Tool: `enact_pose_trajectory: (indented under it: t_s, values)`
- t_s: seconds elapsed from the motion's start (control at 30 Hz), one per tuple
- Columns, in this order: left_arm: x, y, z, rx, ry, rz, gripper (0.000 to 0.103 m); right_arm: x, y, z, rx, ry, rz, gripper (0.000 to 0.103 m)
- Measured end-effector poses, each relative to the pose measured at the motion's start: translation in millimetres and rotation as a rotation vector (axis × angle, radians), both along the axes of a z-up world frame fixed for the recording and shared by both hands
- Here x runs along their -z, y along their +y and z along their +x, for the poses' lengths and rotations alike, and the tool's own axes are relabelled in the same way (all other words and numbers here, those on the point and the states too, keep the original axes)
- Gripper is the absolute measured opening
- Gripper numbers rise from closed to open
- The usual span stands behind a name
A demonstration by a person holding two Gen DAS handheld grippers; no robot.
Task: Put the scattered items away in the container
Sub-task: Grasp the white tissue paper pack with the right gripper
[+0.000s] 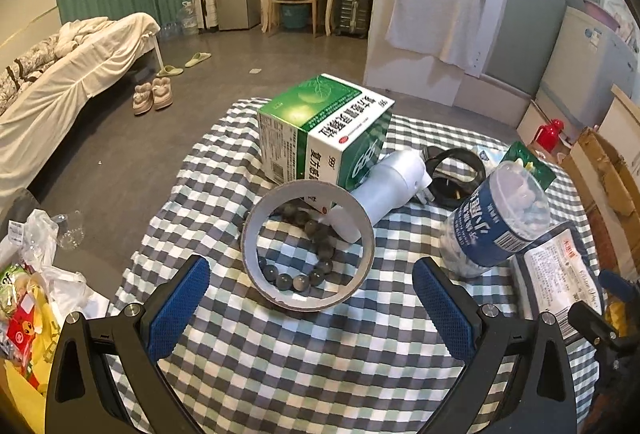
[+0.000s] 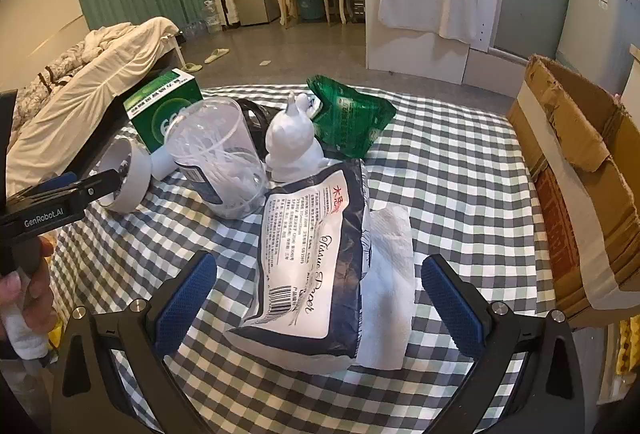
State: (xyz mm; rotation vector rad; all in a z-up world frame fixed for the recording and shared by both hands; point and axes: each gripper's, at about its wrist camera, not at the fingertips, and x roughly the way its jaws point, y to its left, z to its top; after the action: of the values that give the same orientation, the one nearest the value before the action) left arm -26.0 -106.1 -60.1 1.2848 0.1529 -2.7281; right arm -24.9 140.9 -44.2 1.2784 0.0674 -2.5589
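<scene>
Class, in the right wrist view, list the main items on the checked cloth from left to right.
Tape roll → clear tub of cotton swabs → white rabbit figure → green foil packet → cardboard box.

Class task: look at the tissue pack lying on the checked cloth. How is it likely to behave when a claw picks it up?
The tissue pack looks soft and plastic-wrapped, so it would probably sag and squash rather than stay stiff. Its glossy film may be slippery. The loose tissue sheet at its side would likely trail or drop off.
</scene>
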Motion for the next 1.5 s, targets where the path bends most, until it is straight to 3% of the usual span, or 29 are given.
enact_pose_trajectory:
  t_s: [0.3,0.43,0.63,0.7,0.83,0.97,1.07,1.17,1.23,1.3,1.43,1.5]
  values:
    - [11.7,16.6,-11.1,0.073,0.041,-0.016,0.103,16.0,0.3,-6.0,0.009,-0.037,0.027,0.103]
    - [17.4,21.2,-18.3,0.080,0.035,-0.011,0.095,19.9,-3.0,-9.9,0.000,-0.051,0.027,0.103]
    - [32.2,21.3,-29.8,0.069,-0.004,0.000,0.063,28.1,-12.6,-14.6,-0.008,-0.058,0.061,0.103]
    - [37.5,20.8,-32.5,0.070,-0.023,0.000,0.038,29.6,-13.7,-16.1,-0.006,-0.053,0.068,0.103]
    - [42.6,22.3,-33.8,0.070,-0.030,-0.009,0.029,33.1,-13.8,-18.0,-0.002,-0.044,0.072,0.103]
    - [43.5,23.4,-32.1,0.070,-0.025,-0.006,0.012,38.5,-14.9,-20.2,-0.007,-0.057,0.073,0.103]
    - [42.7,21.7,-29.4,0.066,-0.019,-0.006,0.008,39.7,-16.9,-19.4,-0.016,-0.041,0.083,0.102]
    - [39.6,19.5,-26.9,0.067,-0.012,0.001,0.005,39.3,-20.6,-17.1,-0.028,-0.018,0.103,0.084]
    - [36.9,19.1,-25.6,0.069,-0.006,-0.001,0.005,41.5,-20.9,-17.5,-0.045,-0.036,0.080,0.054]
    - [34.6,20.0,-24.4,0.071,-0.001,-0.002,0.005,42.5,-21.9,-15.9,-0.055,-0.036,0.078,0.048]
    - [31.6,18.5,-21.5,0.073,0.005,0.001,0.005,37.0,-21.2,-11.8,-0.068,-0.025,0.052,0.026]
    - [29.4,18.3,-20.0,0.071,0.011,0.001,0.005,34.5,-21.6,-7.6,-0.068,-0.015,0.047,0.024]
